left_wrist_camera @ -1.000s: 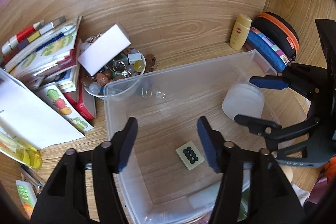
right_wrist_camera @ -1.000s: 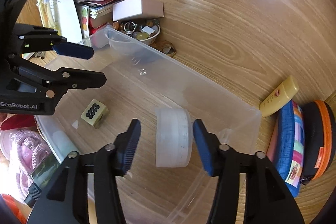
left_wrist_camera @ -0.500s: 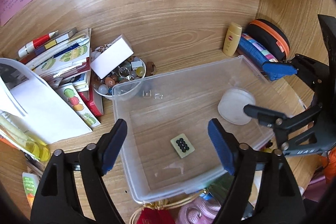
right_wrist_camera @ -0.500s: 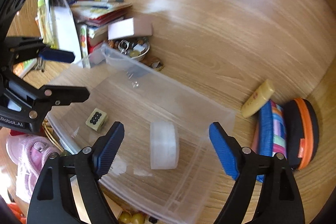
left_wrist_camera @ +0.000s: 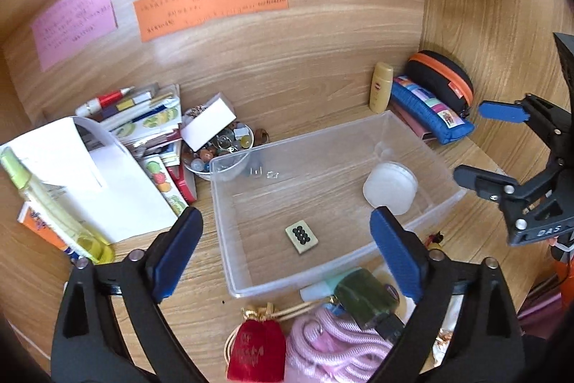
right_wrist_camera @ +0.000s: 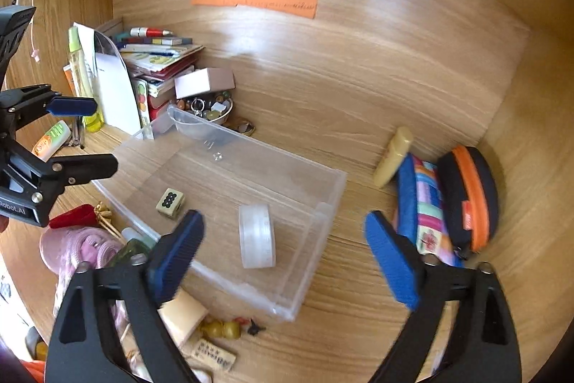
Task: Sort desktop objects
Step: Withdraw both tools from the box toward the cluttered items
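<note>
- While its jaws are opening, the left hand-held gripper (left_wrist_camera: 285,241) hangs above the near edge of a clear plastic bin (left_wrist_camera: 222,203) on the wooden table (left_wrist_camera: 315,96), with nothing clamped between its blue pads.
- Inside the bin a small cream tile with black dots (left_wrist_camera: 301,237) lies flat on the bottom, near the front wall.
- A round frosted jar (left_wrist_camera: 389,187) sits in the bin's right end, well apart from the tile; from the right wrist view it seems to lie on its side, though the blur makes that uncertain.
- The right hand-held gripper (right_wrist_camera: 283,259) is opening too, its jaws spread wide above the bin's corner and holding nothing.
- Left of the bin stand a bowl of beads and trinkets (left_wrist_camera: 219,149), touching the bin's back corner, with a white box (left_wrist_camera: 208,126) resting on top, and a stack of books and papers (left_wrist_camera: 143,128).
- Right of the bin, by the back wall, are a yellow bottle (left_wrist_camera: 381,88), a blue pencil case (left_wrist_camera: 427,110) and a black-and-orange zip case (left_wrist_camera: 441,79), side by side.
- Coloured notes (left_wrist_camera: 211,6) are stuck on the back wall.
- In front of the bin lie a red pouch (left_wrist_camera: 256,350) and a pink cord (left_wrist_camera: 330,343).
</note>
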A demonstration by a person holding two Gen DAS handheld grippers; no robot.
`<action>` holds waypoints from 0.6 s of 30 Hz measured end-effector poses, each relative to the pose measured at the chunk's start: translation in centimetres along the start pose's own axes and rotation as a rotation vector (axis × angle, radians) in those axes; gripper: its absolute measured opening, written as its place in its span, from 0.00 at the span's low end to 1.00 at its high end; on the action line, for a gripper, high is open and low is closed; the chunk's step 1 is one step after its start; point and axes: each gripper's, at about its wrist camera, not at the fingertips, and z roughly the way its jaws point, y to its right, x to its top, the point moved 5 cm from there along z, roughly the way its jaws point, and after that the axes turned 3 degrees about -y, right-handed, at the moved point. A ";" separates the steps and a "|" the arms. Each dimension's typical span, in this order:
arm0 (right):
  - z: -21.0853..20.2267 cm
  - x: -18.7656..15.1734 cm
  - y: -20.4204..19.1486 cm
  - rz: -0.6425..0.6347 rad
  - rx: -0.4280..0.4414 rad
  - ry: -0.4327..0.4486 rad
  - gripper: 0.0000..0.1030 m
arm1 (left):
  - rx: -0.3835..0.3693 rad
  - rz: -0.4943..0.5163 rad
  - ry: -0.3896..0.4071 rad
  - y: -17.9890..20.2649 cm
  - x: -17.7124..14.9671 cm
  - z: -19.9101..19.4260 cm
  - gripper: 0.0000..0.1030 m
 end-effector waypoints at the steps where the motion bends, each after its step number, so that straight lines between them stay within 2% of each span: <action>1: -0.6 -0.2 0.0 0.001 -0.005 0.013 0.95 | 0.005 0.000 0.006 0.1 -0.1 -0.4 0.93; 8: -5.4 -2.2 -0.3 0.004 -0.009 0.086 0.99 | 0.027 -0.028 0.035 0.4 -1.7 -3.1 0.94; 18: -8.2 -5.9 -2.0 -0.021 0.003 0.126 1.00 | 0.050 -0.072 0.050 0.3 -5.6 -6.3 0.97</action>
